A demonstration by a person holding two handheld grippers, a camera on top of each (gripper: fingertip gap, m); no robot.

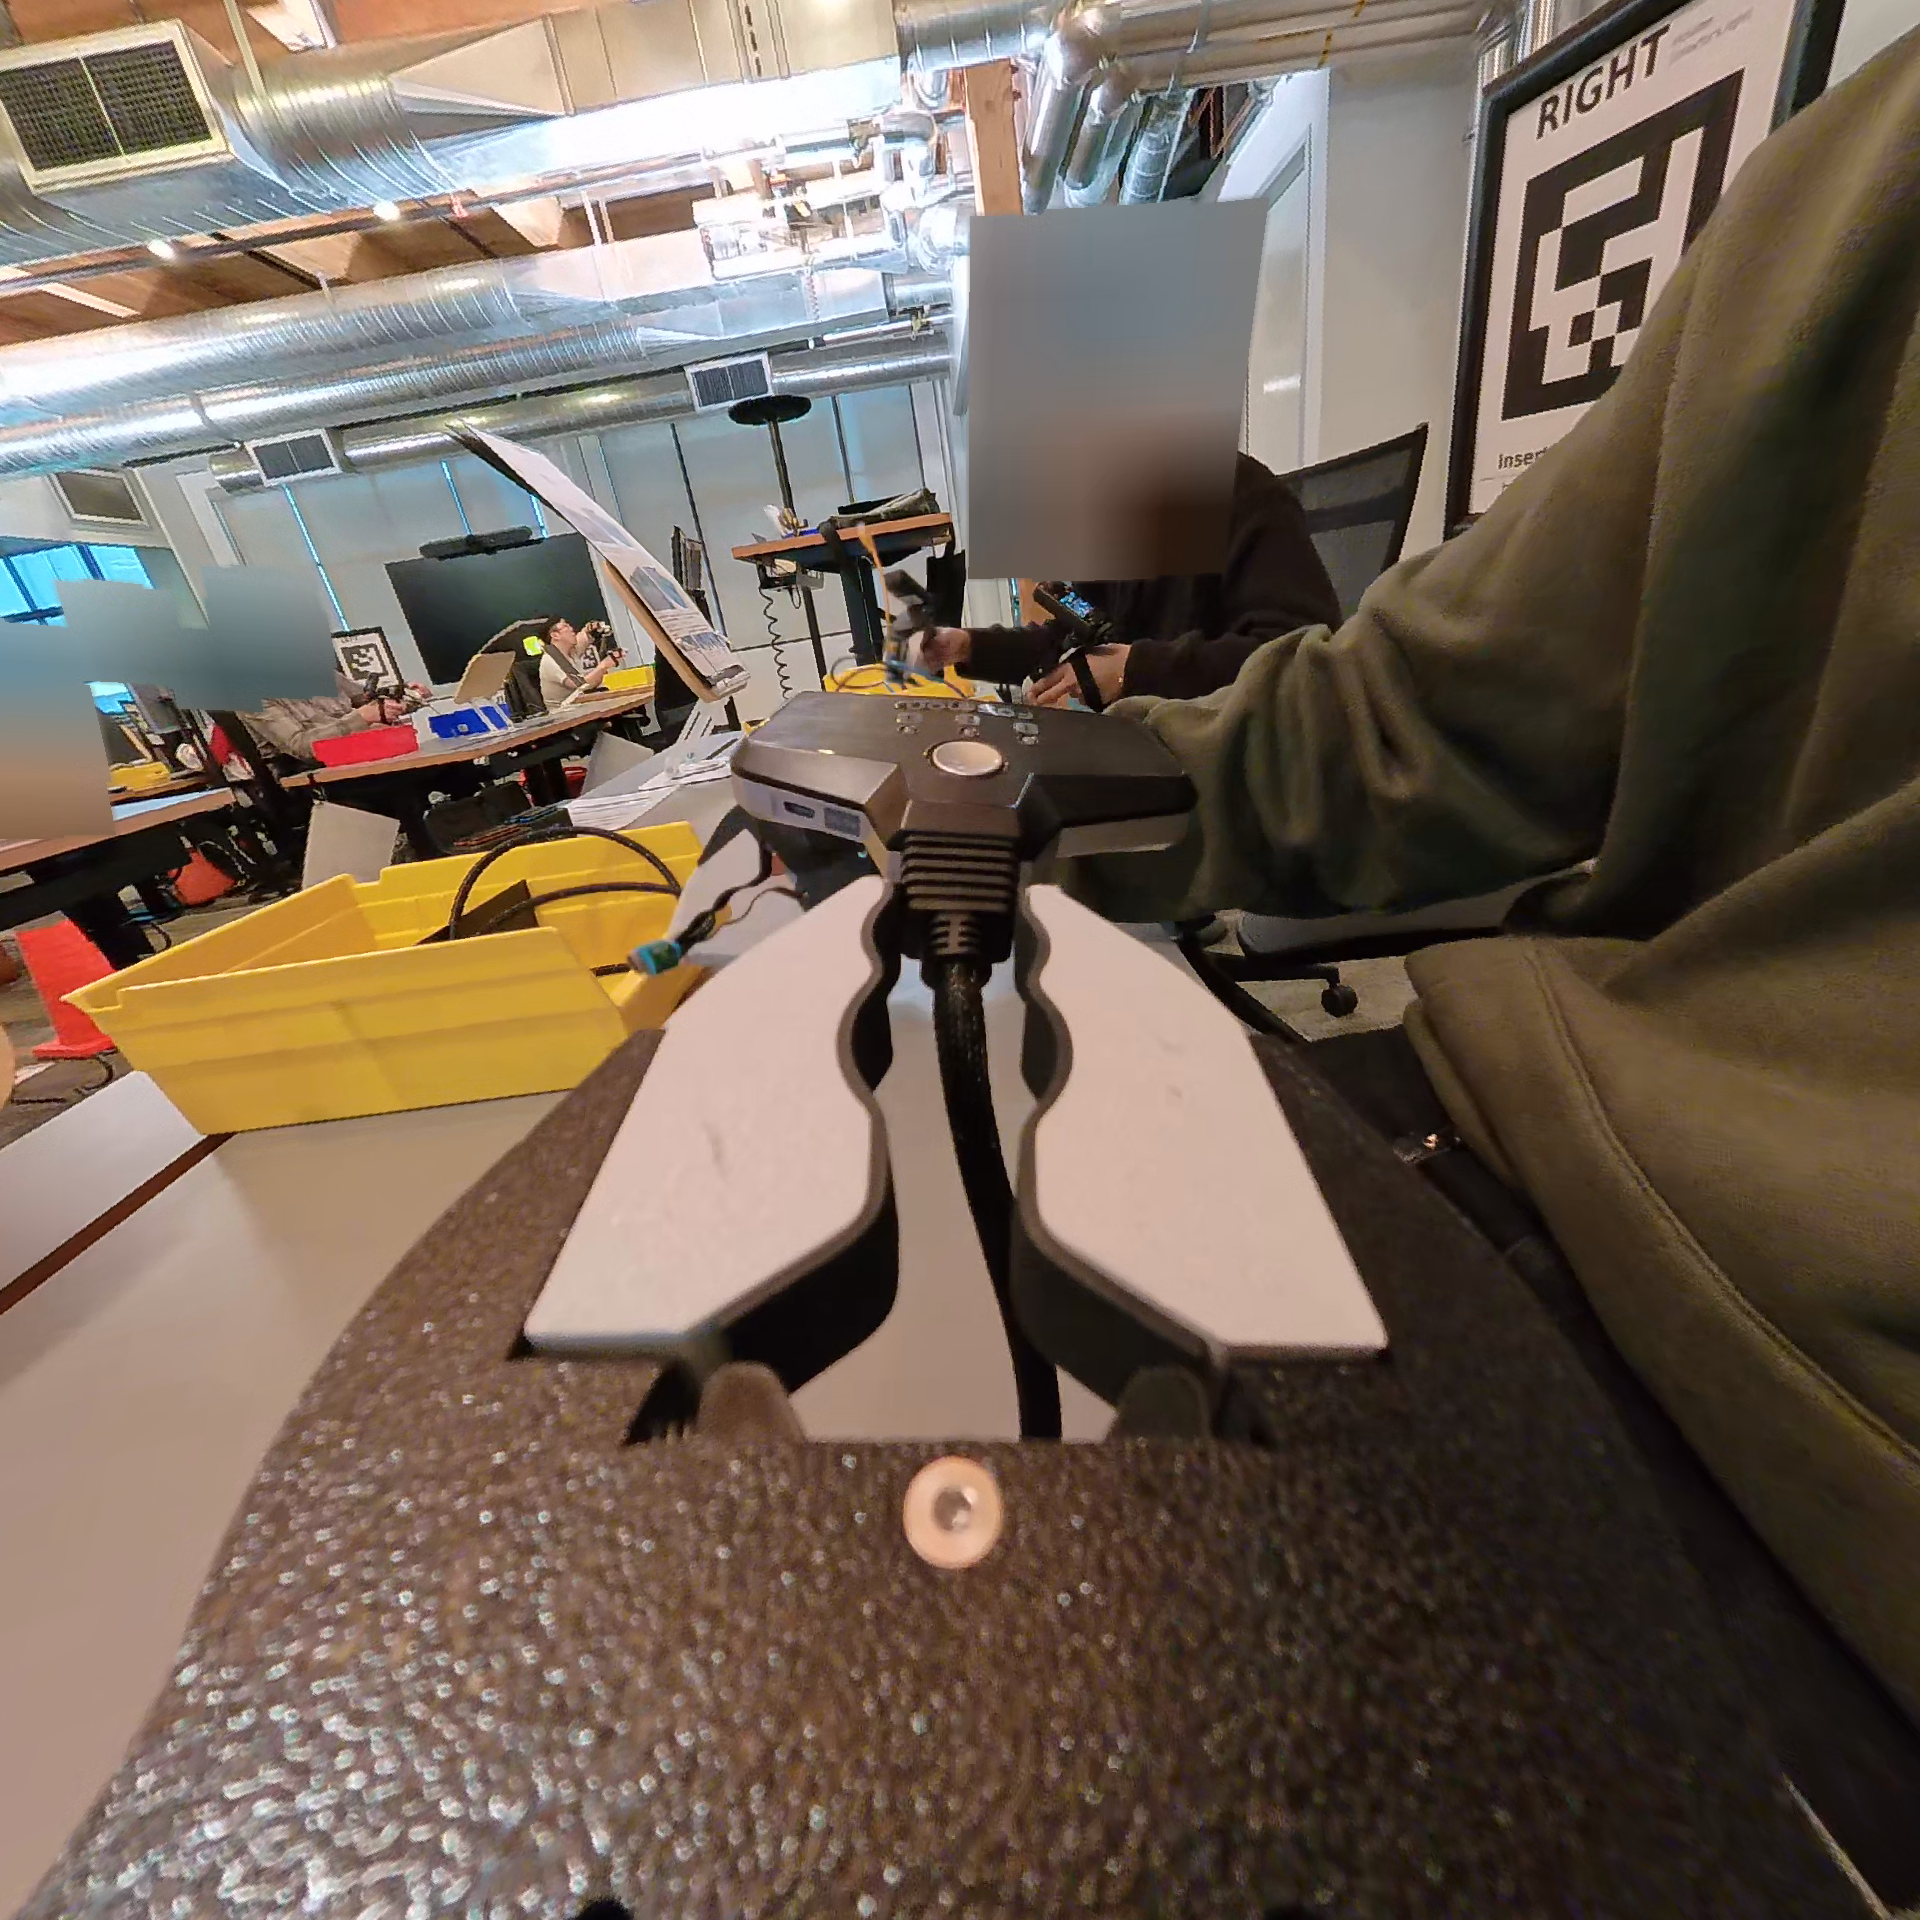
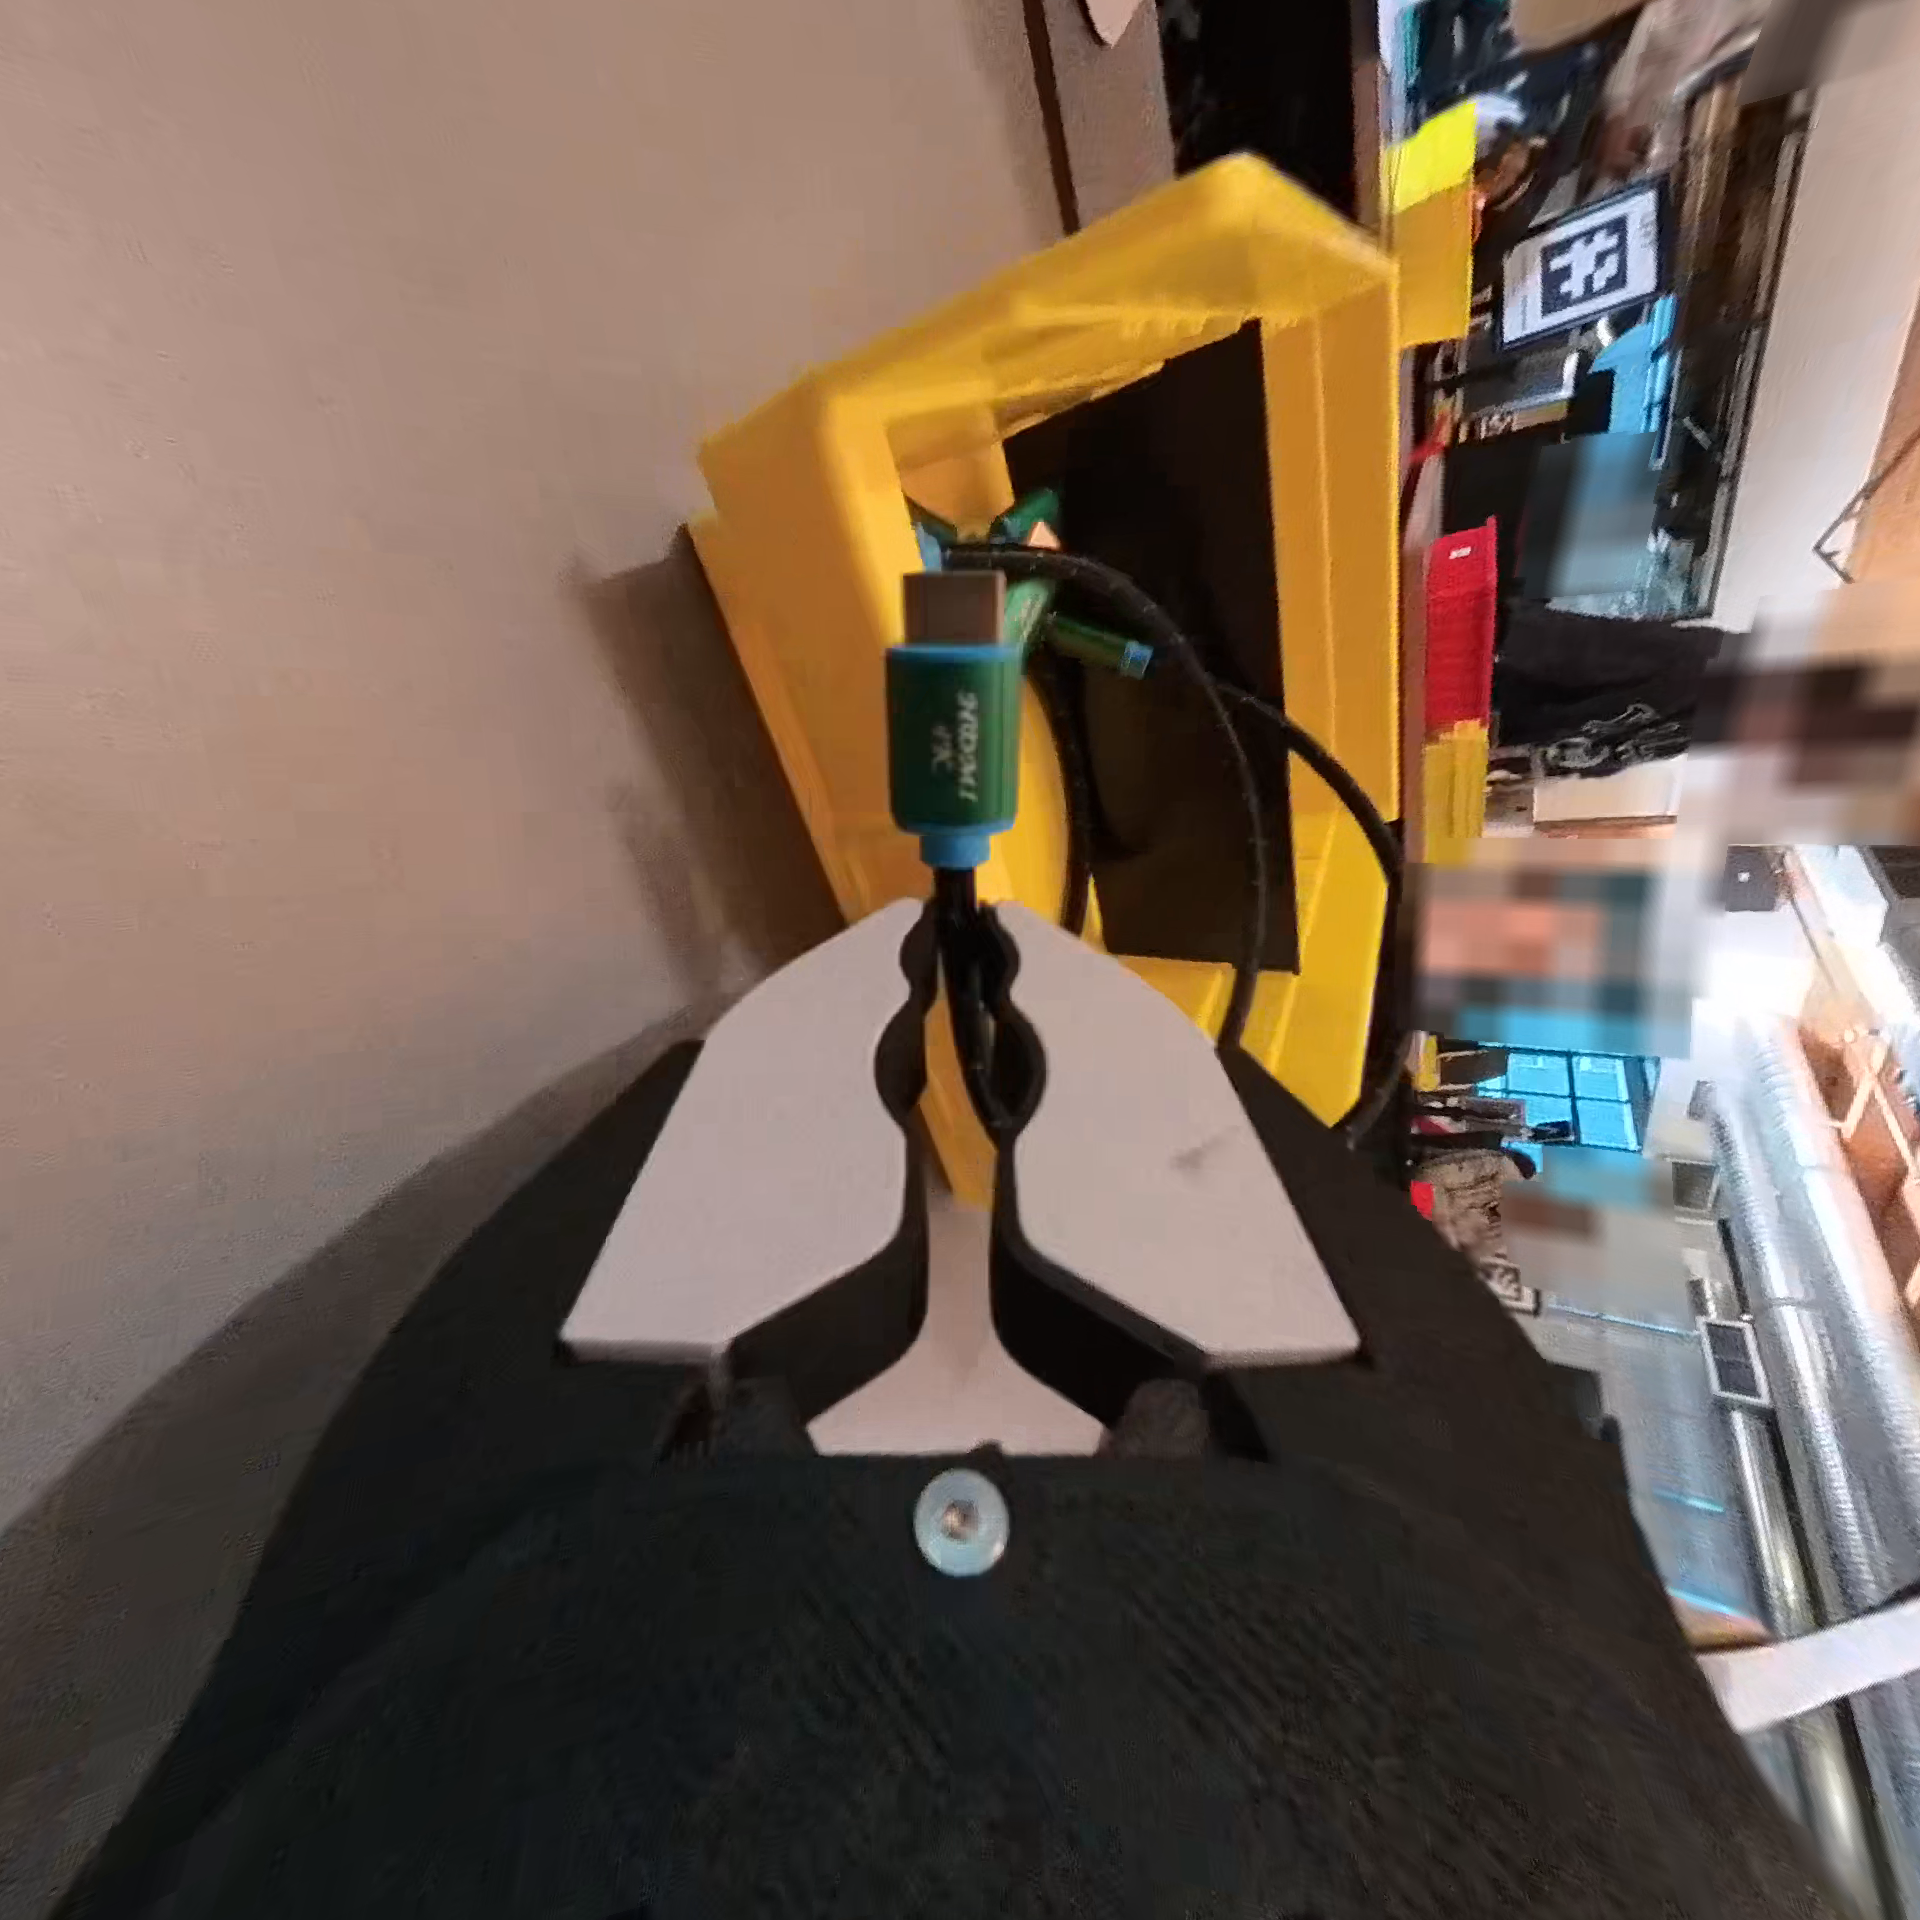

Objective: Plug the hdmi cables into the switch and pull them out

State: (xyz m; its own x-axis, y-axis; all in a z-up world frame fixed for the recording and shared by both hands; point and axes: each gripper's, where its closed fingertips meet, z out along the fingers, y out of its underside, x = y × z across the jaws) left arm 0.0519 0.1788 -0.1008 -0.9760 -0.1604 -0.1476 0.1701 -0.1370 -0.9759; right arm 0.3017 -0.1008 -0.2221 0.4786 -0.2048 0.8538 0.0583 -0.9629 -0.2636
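To the left of the left claw, a yellow bin of black cables sits near the corner of the pale bench, whose dark edge runs beside it. Beyond it lie an open workroom, other desks, and silver ducts overhead. The left claw is closed on the ribbed collar of a thick black cable, which ends at the black switch held just ahead, clear of the bench. An olive sleeve crowds the right side.

The right claw is turned sideways. Bare bench fills its left. It pinches a thin black cable just below a green and blue plug, whose metal tip is free, pointing at the yellow bin. Blurred room lies to the right.
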